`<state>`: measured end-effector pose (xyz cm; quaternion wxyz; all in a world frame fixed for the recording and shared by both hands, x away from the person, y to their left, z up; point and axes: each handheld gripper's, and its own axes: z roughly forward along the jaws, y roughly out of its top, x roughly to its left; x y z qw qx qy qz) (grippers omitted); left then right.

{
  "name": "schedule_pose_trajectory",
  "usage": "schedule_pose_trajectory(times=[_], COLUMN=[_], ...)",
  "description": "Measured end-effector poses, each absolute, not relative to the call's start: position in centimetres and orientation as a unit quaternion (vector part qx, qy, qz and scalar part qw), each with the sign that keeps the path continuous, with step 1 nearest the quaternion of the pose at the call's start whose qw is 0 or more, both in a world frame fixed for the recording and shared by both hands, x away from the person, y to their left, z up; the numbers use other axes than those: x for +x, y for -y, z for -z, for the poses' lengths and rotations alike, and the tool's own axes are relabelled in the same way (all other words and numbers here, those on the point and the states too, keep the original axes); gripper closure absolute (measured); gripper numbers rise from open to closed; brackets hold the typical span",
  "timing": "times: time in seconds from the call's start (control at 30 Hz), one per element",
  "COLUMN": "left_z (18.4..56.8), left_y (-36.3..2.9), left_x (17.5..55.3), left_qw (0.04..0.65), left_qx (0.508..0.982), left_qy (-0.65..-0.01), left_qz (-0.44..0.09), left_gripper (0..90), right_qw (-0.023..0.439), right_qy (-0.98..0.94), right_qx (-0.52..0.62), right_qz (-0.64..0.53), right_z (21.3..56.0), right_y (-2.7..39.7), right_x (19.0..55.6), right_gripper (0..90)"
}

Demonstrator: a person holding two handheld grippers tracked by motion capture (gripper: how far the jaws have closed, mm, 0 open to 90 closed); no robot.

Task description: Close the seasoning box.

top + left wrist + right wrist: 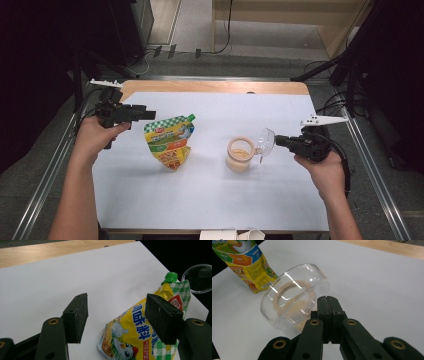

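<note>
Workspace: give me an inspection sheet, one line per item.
Surface: white sheet over a wooden table.
Job's things: seasoning pouch with green cap, standing; jar of tan powder, open; clear lid held off it.
Clutter: white objects at the near edge, unclear.
Grippers: left gripper open beside the pouch; right gripper shut on the lid.
Cables: black cable trails from the right gripper.
Surroundings: grey floor, dark stands, floor cables.

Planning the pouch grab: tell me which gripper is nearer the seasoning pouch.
Left. The left gripper hovers open just beside the seasoning pouch; the right gripper is beyond the jar, pinching a clear lid.
</note>
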<state>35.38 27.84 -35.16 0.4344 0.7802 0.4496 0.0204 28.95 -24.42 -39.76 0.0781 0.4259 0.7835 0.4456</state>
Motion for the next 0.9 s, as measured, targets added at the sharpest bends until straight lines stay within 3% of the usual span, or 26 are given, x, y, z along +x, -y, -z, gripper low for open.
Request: schedule_pose_trajectory(times=[0.73, 0.9], left_z=[35.2, 35.2], left_y=[-27.6, -27.7], left_x=[35.4, 35.4], left_qw=[0.438, 0.436], left_qx=[0.781, 0.782], left_qy=[-0.445, -0.445], left_qz=[-0.017, -0.017], left_gripper=[35.8, 35.8], right_qw=[0.061, 0.061], right_qy=[-0.799, -0.803], right_qx=[0.395, 0.389], right_qz=[-0.449, -0.447], right_z=[40.1, 40.1], right_y=[21.5, 21.2], right_x=[28.6, 28.4], right_gripper=[90.0, 84.7])
